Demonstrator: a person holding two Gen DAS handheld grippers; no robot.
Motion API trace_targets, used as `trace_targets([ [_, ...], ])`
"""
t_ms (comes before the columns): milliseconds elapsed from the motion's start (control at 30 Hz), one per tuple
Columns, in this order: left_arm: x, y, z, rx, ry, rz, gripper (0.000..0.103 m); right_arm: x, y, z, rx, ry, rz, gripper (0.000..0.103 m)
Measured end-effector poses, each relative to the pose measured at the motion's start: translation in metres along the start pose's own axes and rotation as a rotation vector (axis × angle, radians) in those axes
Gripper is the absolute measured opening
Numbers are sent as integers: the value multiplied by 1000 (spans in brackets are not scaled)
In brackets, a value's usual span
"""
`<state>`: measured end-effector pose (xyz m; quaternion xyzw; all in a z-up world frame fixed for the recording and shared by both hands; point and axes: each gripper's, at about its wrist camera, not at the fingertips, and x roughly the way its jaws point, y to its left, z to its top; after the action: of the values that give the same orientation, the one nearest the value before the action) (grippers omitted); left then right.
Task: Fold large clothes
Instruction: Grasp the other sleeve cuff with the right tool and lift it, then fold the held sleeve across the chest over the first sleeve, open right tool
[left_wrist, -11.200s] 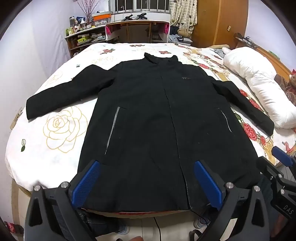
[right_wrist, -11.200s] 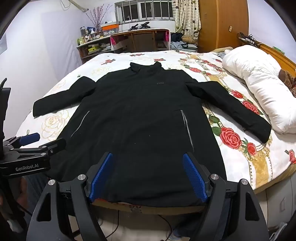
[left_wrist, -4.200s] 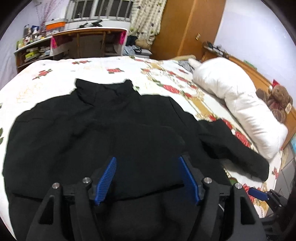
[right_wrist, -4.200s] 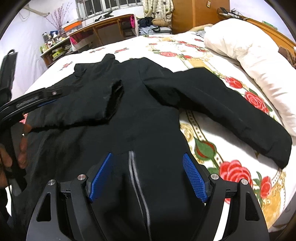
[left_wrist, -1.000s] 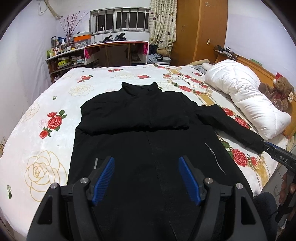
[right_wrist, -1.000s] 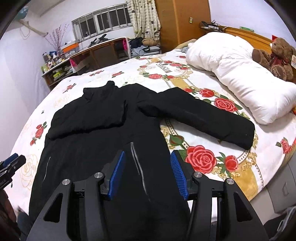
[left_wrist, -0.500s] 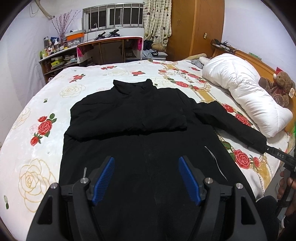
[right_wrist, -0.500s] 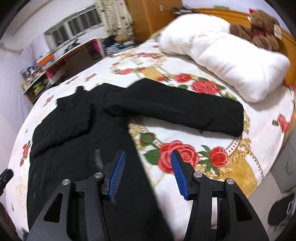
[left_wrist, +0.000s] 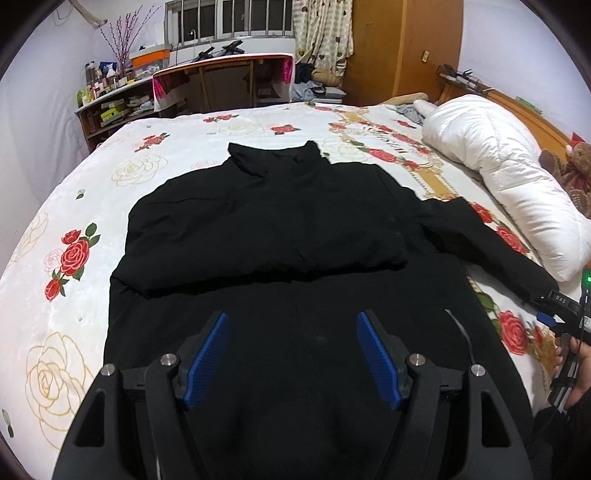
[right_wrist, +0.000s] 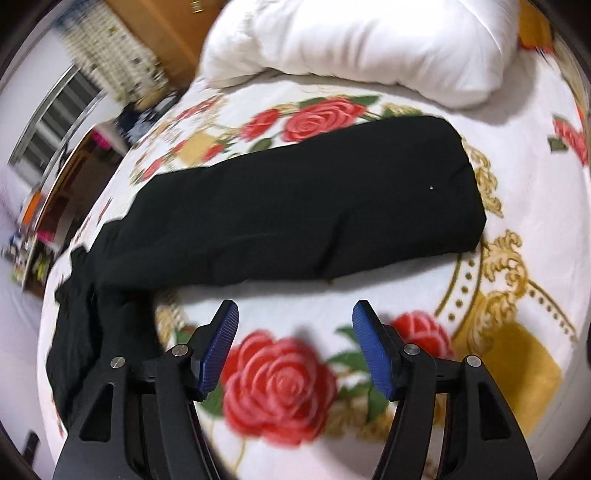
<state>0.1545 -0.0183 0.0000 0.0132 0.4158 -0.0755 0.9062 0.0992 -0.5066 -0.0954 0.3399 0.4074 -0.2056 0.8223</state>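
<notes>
A large black coat (left_wrist: 288, 258) lies flat on the floral bedspread (left_wrist: 184, 147), collar away from me. Its left sleeve is folded across the chest. Its right sleeve (right_wrist: 295, 206) lies stretched out to the right over the roses; it also shows in the left wrist view (left_wrist: 487, 243). My left gripper (left_wrist: 291, 354) is open and empty above the coat's lower front. My right gripper (right_wrist: 293, 350) is open and empty over the bedspread, just short of the right sleeve. It also shows at the right edge of the left wrist view (left_wrist: 554, 314).
A white duvet roll (right_wrist: 369, 40) lies beyond the sleeve, by the headboard; it also shows in the left wrist view (left_wrist: 509, 177). A teddy bear (left_wrist: 572, 166) sits at the right edge. A desk (left_wrist: 221, 85) and cluttered shelves (left_wrist: 110, 103) stand beyond the bed.
My right gripper has swung right and come down close to the outstretched right sleeve. My left gripper has drifted a little nearer over the coat. The left sleeve was folded across the chest earlier.
</notes>
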Motion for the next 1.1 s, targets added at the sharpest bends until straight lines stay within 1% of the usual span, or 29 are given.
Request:
trace_targets([
  [133,21,12,6,-11,17,15,73,20,-17,12,93,-8,-1,65],
  [267,44,22,9,-31,41,30,73,33,-25,26,154,-49,5,65],
  [400,59,28,7,-60,66,34,73,42,-24,41,178,-72,-36,66],
  [433,61,29,6,-64,70,33,73,42,-22,44,182,-77,-54,61],
  [467,62,30,6,-67,73,30,73,41,-19,48,185,-87,-72,53],
  [500,62,31,5,-70,74,27,73,40,-15,52,180,-88,-71,33],
  [533,61,33,5,-72,73,24,73,39,-11,55,173,-89,-66,21],
  [567,60,34,5,-75,70,23,73,36,-6,58,155,-95,-69,18],
  [600,58,36,5,-78,65,22,73,31,1,61,130,-106,-72,14],
  [767,42,48,6,-105,37,16,73,-6,40,71,33,-171,-28,13],
  [833,34,53,5,-117,24,12,73,-26,61,76,-13,-200,13,13],
  [933,22,63,5,-135,3,8,73,-63,103,82,-104,-251,87,13],
  [1067,9,80,2,-166,-18,7,73,-100,165,80,-233,-285,185,13],
  [1100,6,85,1,-174,-22,8,73,-112,188,77,-281,-293,214,13],
])
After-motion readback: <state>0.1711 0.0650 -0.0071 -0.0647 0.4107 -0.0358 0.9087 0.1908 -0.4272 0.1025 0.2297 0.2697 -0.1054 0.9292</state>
